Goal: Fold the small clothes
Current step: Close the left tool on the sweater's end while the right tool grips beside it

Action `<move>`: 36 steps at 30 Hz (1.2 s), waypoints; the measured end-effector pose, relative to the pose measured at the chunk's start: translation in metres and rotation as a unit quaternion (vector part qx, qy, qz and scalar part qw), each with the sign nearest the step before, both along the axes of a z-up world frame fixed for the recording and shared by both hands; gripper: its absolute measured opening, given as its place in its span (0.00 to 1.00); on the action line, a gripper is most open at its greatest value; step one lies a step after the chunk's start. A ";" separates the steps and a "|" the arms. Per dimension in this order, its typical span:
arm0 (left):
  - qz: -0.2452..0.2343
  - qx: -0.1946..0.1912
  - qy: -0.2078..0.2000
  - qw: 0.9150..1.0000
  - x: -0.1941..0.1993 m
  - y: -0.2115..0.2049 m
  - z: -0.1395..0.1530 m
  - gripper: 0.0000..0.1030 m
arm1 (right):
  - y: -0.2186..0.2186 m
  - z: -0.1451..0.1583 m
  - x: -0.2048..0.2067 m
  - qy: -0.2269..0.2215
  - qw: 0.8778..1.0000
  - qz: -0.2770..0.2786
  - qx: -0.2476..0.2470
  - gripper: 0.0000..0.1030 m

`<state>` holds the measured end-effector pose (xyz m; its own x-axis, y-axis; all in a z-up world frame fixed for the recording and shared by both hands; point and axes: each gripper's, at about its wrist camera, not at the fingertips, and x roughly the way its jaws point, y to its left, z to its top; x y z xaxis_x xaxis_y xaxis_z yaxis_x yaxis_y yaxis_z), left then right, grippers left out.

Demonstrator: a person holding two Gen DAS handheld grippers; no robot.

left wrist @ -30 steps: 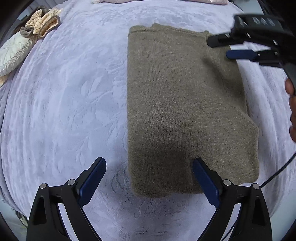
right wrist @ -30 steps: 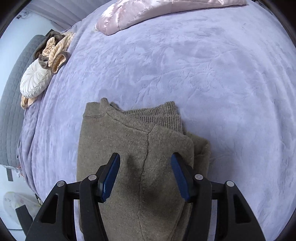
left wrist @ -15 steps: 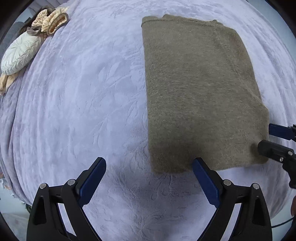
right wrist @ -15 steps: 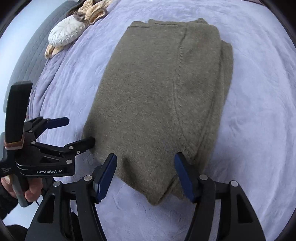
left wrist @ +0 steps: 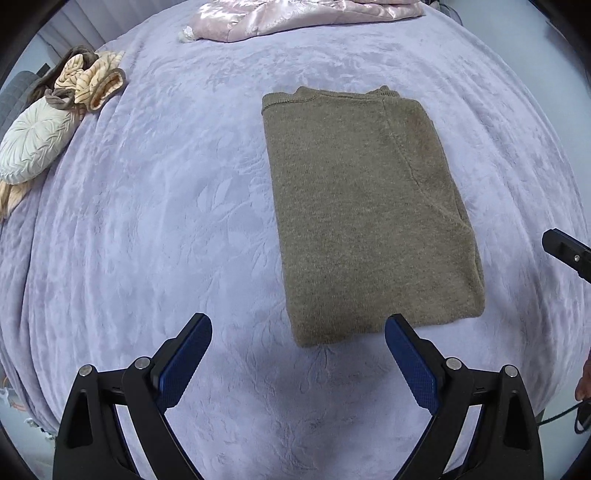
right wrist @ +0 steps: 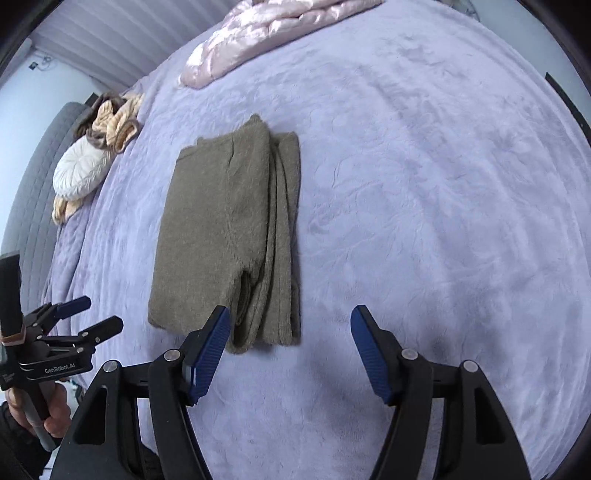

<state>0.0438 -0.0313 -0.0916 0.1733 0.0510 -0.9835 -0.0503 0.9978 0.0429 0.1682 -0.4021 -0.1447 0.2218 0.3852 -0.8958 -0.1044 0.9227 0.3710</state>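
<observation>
Olive-brown knitted sweater (left wrist: 365, 218), folded into a long rectangle, flat on lavender plush bed cover (left wrist: 166, 206). Soft, limp, light; likely best pinched at near corners. Left hand-held gripper (left wrist: 297, 354) and right hand-held gripper (right wrist: 290, 345): spread apart, empty.

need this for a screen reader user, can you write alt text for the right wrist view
A folded olive-brown knit sweater lies flat on a lavender bedspread, just beyond the open right tool, which holds nothing. The left tool, also open, is held at the lower left; a pink satin garment and a white cushion sit farther back.
</observation>
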 end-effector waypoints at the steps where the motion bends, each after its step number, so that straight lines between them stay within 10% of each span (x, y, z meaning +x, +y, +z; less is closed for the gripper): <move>1: -0.002 -0.005 -0.001 1.000 0.004 0.002 -0.001 0.93 | 0.001 0.005 0.002 -0.025 1.000 -0.005 -0.003 0.69; 23: -0.005 -0.163 0.068 0.984 0.094 0.024 -0.103 0.93 | 0.067 -0.105 0.095 0.118 0.991 0.047 0.030 0.69; 31: 0.011 -0.215 0.075 0.974 0.111 0.021 -0.121 0.92 | 0.085 -0.120 0.106 0.108 0.991 0.049 0.068 0.69; 36: 0.005 -0.239 0.059 0.969 0.108 0.030 -0.115 0.64 | 0.090 -0.119 0.108 0.114 0.989 0.063 0.065 0.57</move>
<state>0.1515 -0.0011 -0.2062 0.0603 -0.4139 -0.9083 -0.0839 0.9047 -0.4178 0.2766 -0.3120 -0.2636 -0.0376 0.5130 -0.8576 -0.1157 0.8502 0.5137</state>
